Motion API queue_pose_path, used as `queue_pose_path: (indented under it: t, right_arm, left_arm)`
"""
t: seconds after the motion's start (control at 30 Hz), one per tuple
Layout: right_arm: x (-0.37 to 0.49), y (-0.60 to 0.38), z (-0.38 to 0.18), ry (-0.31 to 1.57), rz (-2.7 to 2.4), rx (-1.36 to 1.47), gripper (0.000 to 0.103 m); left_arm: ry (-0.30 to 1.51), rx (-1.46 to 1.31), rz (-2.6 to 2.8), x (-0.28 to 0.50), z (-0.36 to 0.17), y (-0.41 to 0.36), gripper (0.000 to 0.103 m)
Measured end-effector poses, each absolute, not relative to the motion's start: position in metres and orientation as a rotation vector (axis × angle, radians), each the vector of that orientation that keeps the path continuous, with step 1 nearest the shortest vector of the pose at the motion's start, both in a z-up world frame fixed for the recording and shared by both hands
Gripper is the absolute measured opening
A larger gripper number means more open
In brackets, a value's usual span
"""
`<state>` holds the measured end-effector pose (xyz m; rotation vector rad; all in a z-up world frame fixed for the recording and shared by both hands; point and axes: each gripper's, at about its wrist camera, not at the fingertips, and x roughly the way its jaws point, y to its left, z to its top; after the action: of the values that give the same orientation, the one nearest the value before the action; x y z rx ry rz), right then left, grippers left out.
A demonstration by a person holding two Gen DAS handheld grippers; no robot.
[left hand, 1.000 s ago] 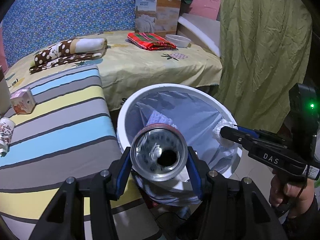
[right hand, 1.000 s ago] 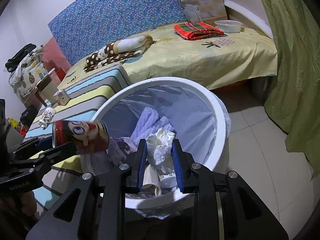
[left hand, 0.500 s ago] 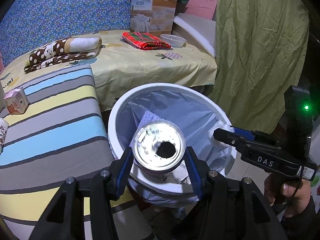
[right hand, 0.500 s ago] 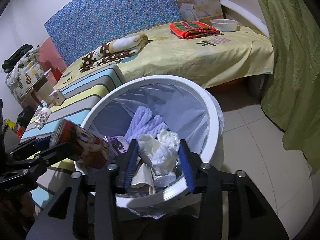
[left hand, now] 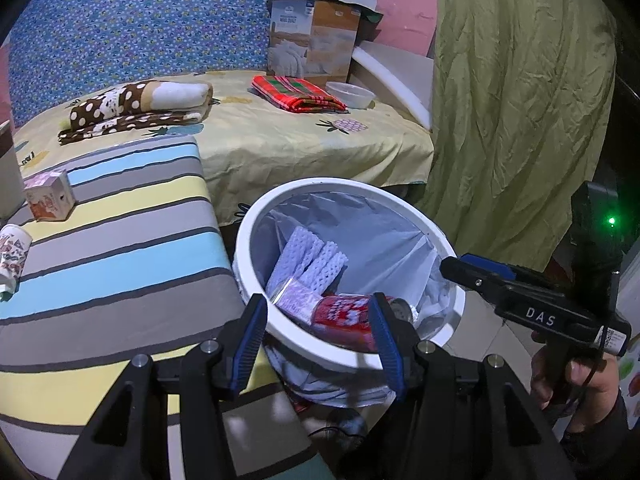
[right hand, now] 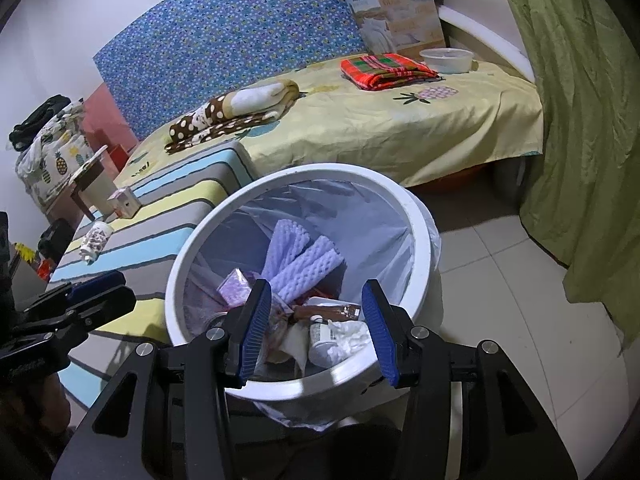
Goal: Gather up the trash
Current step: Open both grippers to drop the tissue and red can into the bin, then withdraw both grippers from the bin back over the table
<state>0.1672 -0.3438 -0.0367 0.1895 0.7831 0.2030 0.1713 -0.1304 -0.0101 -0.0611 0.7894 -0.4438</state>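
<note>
- Left gripper (left hand: 318,336): jaws spread wide, nothing between the blue pads (left hand: 250,340). It hangs over the near rim of the white bin (left hand: 244,240).
- Red can (left hand: 344,314): lying on its side inside the bin, just ahead of the left gripper and a little right of its midline, silver end toward the right. It rests against a purple-white packet (left hand: 296,300) on its left.
- Right gripper (right hand: 316,326): jaws likewise parted, empty, above the bin's near rim. Seen from the left wrist camera it enters from the right (left hand: 480,276), its tip at the bin's right edge.
- Directly ahead of the right gripper, in the bin: crumpled white tissue (right hand: 344,334), a small white bottle (right hand: 320,338), a brown wrapper (right hand: 324,312). Farther in, lavender foam netting (right hand: 304,260) leans against the clear liner (right hand: 360,220) (liner drapes over the rim).
- Left of both grippers: striped cushion (left hand: 108,248) carrying a small pink-white carton (left hand: 50,196) and a tipped patterned paper cup (left hand: 12,254), both well apart from the bin.
- Beyond the bin: bed with yellow sheet (left hand: 280,140), polka-dot blanket (left hand: 140,106), red plaid cloth (left hand: 298,94), white bowl (left hand: 351,94), cardboard box (left hand: 312,44).
- Right of the bin: green curtain (left hand: 520,100).
</note>
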Motion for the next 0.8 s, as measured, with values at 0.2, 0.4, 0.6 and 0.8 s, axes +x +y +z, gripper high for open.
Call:
queue_pose_path:
  t: [0.2,0.4,0.6,0.8]
  right_arm:
    - [0.160,-0.337,-0.028,0.761,0.217,0.182,0.049]
    - [0.151,-0.323,-0.022,0.748,0.247,0.161,0.049]
    - [0.141,-0.301,-0.020,0.744,0.306,0.141,0.049]
    - [0.133,-0.279,-0.015,0.738,0.373,0.116,0.049]
  left_arm:
    - [0.777,-0.082,-0.426,0.161,-0.005,-0.116,0.055]
    - [0.763,-0.108,-0.391,0.149,-0.002,-0.097,0.055]
    - [0.746,-0.129,-0.342,0.133,0.000,-0.074,0.054]
    - [0.723,-0.143,-0.293,0.116,0.003,-0.052,0.055]
